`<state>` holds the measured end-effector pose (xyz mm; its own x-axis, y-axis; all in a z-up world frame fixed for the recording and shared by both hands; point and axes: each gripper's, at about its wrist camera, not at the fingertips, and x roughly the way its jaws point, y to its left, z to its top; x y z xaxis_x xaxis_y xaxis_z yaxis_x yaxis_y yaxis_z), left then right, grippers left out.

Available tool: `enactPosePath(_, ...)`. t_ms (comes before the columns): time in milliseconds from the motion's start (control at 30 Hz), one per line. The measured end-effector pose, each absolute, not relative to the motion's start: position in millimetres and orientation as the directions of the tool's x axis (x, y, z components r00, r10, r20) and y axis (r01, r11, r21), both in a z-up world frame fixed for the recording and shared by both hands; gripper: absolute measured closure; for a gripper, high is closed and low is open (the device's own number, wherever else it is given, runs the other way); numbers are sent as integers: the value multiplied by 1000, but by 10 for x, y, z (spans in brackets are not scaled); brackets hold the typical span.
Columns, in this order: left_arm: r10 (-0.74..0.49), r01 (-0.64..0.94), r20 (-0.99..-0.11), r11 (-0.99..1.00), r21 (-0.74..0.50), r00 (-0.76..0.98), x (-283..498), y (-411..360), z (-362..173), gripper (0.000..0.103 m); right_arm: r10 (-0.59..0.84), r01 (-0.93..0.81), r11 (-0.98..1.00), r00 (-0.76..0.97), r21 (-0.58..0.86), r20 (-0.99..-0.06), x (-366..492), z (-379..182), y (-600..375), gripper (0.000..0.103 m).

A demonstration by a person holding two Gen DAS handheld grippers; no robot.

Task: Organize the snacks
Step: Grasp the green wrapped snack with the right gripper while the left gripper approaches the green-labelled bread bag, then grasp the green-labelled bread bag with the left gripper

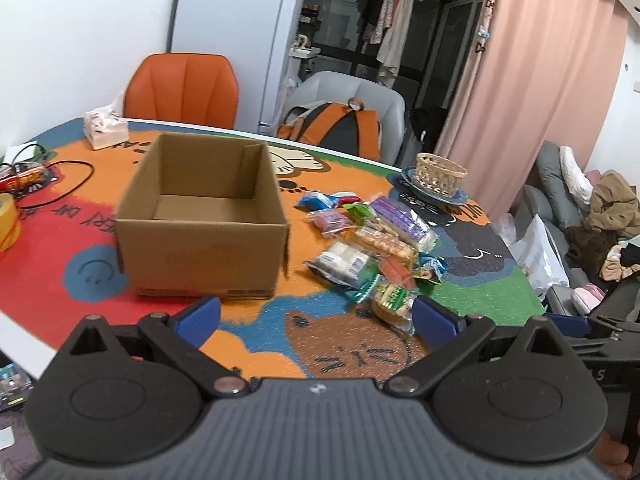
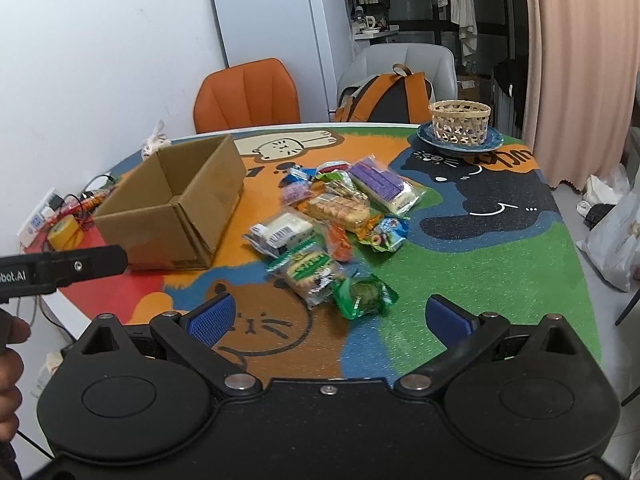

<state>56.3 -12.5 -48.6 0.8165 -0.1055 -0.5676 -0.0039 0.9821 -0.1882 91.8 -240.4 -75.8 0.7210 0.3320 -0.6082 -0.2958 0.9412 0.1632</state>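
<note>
the left gripper [image 1: 316, 316] hung above the near edge of the surface [image 1: 256, 336], its blue pads spread wide with nothing between them. the right gripper [image 2: 330, 316] hovered likewise, its pads parted and bare, with a green-wrapped snack [image 2: 362, 294] lying just beyond them.

the cardboard box [image 1: 200, 216] stood open on the surface, and the part of its floor that showed was bare; its near wall hid the rest of the inside. just to the right of the box lay the pile of snacks [image 1: 372, 236], the packets overlapping so that several were half covered and their printing could not be read. a purple-topped packet [image 2: 380, 186] lay at the far side of the pile, a white-labelled one [image 2: 280, 232] on the side nearest the box.

farther right of the box, past the pile, a woven basket [image 2: 459, 122] sat on a blue plate [image 2: 496, 142]. behind the box a tissue pack [image 1: 105, 128] rested near the far edge. left of the box a yellow tape roll [image 1: 8, 224] was cut off by the frame, beside tangled cables [image 1: 64, 184] and blurred small items. an orange chair [image 1: 180, 88] stood behind the box, and an orange backpack [image 1: 340, 128] sat on a grey chair [image 1: 380, 96].
</note>
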Motion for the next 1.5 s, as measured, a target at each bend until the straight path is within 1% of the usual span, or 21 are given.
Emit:
enactPosePath(100,-121,20,-566,983,-180,816,648,-205,-544,3,347,-294,937,707,190,-616,1008,-823,-2436,2)
enactPosePath(267,-134,40,-563,984,-175,815,793,-284,-637,4,348,-300,936,694,186,-630,1155,-915,-2429,12)
enactPosePath(367,-134,42,-570,984,-173,810,880,-309,-684,6,351,-302,934,683,190,-641,1256,-980,-2424,17)
enactPosePath(433,-136,40,-578,983,-177,805,941,-316,-716,9,351,-303,934,676,190,-648,1329,-1022,-2428,22)
enactPosePath(633,-148,49,-598,983,-179,788,1095,-382,-812,11,353,-297,933,661,201,-662,1512,-1137,-2438,23)
enactPosePath(900,-148,66,-612,986,-155,777,1271,-504,-952,11,340,-294,937,649,188,-681,1733,-1334,-2438,30)
enactPosePath(967,-139,61,-625,988,-145,768,1328,-529,-1000,11,358,-297,931,638,211,-681,1773,-1383,-2465,34)
enactPosePath(1033,-142,60,-633,987,-149,761,1375,-539,-1037,11,372,-302,926,622,227,-689,1803,-1426,-2480,50)
enactPosePath(1100,-140,61,-635,987,-145,760,1419,-566,-1063,11,396,-303,917,618,260,-679,1812,-1450,-2534,54)
enactPosePath(1133,-141,63,-638,988,-144,757,1448,-584,-1080,11,405,-302,914,617,272,-675,1818,-1450,-2557,58)
enactPosePath(1233,-150,73,-648,987,-146,747,1531,-646,-1134,11,401,-291,916,622,278,-673,1839,-1441,-2633,61)
enactPosePath(1400,-161,107,-664,987,-122,731,1664,-832,-1209,11,382,-260,924,633,280,-673,1878,-1441,-2768,62)
enactPosePath(1500,-178,138,-664,984,-113,726,1730,-936,-1232,11,363,-257,932,642,257,-675,1884,-1434,-2808,62)
